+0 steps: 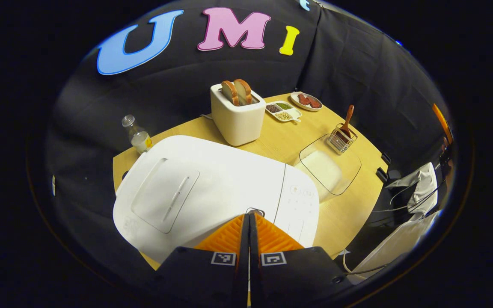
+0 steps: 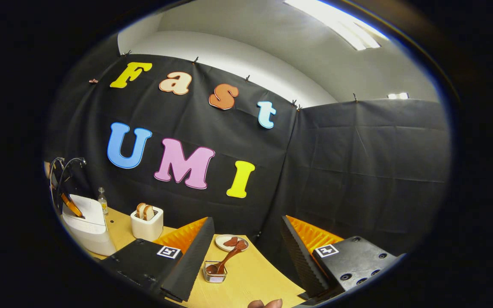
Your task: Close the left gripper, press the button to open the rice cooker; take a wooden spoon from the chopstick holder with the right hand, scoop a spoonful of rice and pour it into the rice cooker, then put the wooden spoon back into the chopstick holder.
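Left gripper, fingers together, hovers at the cooker's button. Right gripper is wide, empty. Beyond it at 12 o'clock the spoon leans in the holder — light, stiff, probably smooth; grip the handle mid-length.

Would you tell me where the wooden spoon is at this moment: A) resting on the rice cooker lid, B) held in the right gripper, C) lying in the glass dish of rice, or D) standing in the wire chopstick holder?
D: the wooden spoon stands in the wire chopstick holder beside the glass dish, while the right gripper is open and holds nothing.
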Motion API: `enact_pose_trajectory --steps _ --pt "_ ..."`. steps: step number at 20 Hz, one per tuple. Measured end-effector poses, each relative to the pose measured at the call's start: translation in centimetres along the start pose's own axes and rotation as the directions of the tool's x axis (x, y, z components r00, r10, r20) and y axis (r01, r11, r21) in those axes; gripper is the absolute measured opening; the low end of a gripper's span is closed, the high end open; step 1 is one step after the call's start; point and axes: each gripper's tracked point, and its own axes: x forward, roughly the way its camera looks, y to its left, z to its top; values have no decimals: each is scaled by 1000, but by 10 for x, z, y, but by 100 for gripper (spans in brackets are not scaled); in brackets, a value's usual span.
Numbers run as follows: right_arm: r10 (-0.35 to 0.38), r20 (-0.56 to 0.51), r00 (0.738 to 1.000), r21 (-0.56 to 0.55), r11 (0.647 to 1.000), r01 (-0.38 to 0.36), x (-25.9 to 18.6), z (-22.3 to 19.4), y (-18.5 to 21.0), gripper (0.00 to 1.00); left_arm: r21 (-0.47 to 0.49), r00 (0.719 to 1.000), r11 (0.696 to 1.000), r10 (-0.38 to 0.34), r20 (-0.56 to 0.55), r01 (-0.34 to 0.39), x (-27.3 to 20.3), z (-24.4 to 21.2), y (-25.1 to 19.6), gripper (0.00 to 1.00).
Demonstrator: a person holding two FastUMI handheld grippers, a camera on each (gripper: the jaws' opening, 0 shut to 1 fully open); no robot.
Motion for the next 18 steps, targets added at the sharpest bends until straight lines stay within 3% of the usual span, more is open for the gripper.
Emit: enact_pose_trajectory --steps 2,4,6,8,9,10,12,13,14,18 --pt "-2 6 1000 -2 1000 2 -1 0 -3 97 25 993 997 69 99 -72 -15 21 4 7" --pt "-3 3 1000 -5 1000 3 -1 -3 -5 97 54 956 978 185 226 -202 -40 47 19 8" --pt "2 -5 1000 0 1000 -2 -1 -6 -7 98 38 863 923 343 371 -383 -77 76 43 10" --pt "6 -15 1000 8 1000 -5 -1 -11 -8 97 -40 723 844 482 495 -535 -120 101 63 15" --pt "9 -17 1000 11 1000 -8 0 -12 -9 97 -89 666 821 516 538 -564 -140 108 64 27" --pt "16 -20 1000 12 1000 -16 2 -15 -8 97 -128 632 819 521 574 -559 -152 113 58 33" --pt "42 -33 999 19 999 -41 7 -22 -7 97 -167 570 817 516 639 -552 -168 117 42 61" --pt "60 -42 997 26 998 -59 11 -28 -6 97 -169 551 819 505 664 -548 -175 120 32 87" --pt "83 -50 995 35 996 -81 15 -34 -5 97 -178 526 815 505 684 -551 -182 119 23 100" --pt "181 -85 980 79 981 -175 41 -66 -1 97 -275 424 826 503 753 -492 -210 119 -22 96"
